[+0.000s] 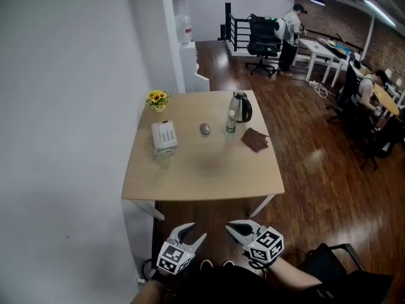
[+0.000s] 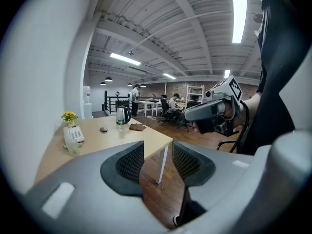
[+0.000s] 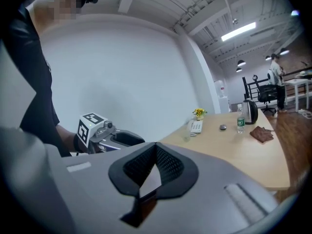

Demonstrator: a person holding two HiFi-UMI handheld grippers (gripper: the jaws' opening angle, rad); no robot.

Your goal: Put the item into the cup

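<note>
Item [image 1: 204, 128]: small, grey, probably light, hard, slippery; best gripped across its sides; left tongs [image 1: 195, 232] apart, right tongs [image 1: 235, 228] together, empty.

Nothing legible here, tbh. The bottle [image 1: 231, 124], around 1 o'clock from the middle of the table [image 1: 202, 179], has a green label that's too small to read. The white keypad unit [image 1: 164, 135] at 10 o'clock is just blurry buttons. The cubes on the left gripper [image 1: 193, 234] and right gripper [image 1: 233, 227] only show black-and-white squares.
</note>
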